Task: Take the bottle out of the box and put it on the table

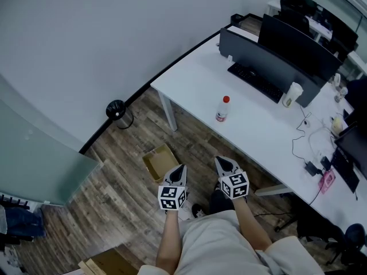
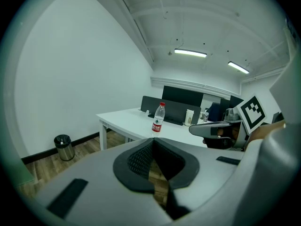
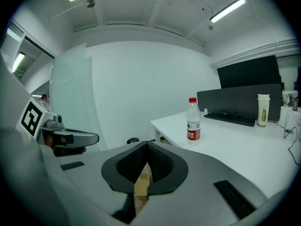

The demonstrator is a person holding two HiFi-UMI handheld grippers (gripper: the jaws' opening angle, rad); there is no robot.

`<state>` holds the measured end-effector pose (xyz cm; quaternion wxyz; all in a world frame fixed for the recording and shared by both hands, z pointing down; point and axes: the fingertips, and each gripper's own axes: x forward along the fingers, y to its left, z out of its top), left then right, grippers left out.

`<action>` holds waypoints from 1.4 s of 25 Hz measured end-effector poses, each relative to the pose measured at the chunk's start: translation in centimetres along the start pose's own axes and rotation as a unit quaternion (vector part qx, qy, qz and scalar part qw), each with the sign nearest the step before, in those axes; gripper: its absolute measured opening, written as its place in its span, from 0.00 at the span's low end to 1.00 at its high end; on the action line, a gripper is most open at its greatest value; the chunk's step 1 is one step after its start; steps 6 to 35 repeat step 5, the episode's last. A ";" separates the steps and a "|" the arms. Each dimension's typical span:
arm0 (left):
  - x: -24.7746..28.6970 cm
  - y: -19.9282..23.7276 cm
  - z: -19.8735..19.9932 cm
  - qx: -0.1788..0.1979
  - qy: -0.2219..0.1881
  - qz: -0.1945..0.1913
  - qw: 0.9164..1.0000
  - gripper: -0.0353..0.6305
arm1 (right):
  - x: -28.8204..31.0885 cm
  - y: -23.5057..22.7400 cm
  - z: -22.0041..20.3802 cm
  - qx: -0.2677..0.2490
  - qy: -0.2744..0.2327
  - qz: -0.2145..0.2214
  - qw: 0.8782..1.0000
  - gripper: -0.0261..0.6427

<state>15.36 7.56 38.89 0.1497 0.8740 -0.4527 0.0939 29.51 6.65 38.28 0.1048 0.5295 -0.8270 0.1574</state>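
Plastic water bottle with red cap and red label stands upright on the white worktop, near its front edge and clear of everything else. It's out of the box. Cardboard box sits on the wood floor with flaps open, beside the worktop leg and just ahead of the left claw; can't see its inside well enough to say more.

Left claw: jaws together, tips meeting, nothing between them. Only floor shows through the slot below the pads. Right claw: same, jaws closed and empty, with a bit of the cardboard showing through the gap in the right gripper view. Both claws are held side by side, low and close to the person's body, pointing toward the worktop and well apart from the bottle. Each shows in the other's gripper view.

Further back on the worktop: black keyboard against a dark partition, pale cup to its right, loose cables beyond. Small black bin stands on the floor by the wall.
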 end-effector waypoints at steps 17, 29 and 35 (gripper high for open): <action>0.1 0.8 0.4 -0.008 -0.006 0.000 1.000 0.08 | 0.6 0.1 0.4 0.017 -0.002 0.001 1.000 0.10; 0.1 0.8 0.4 -0.008 -0.006 0.000 1.000 0.08 | 0.6 0.1 0.4 0.017 -0.002 0.001 1.000 0.10; 0.1 0.8 0.4 -0.008 -0.006 0.000 1.000 0.08 | 0.6 0.1 0.4 0.017 -0.002 0.001 1.000 0.10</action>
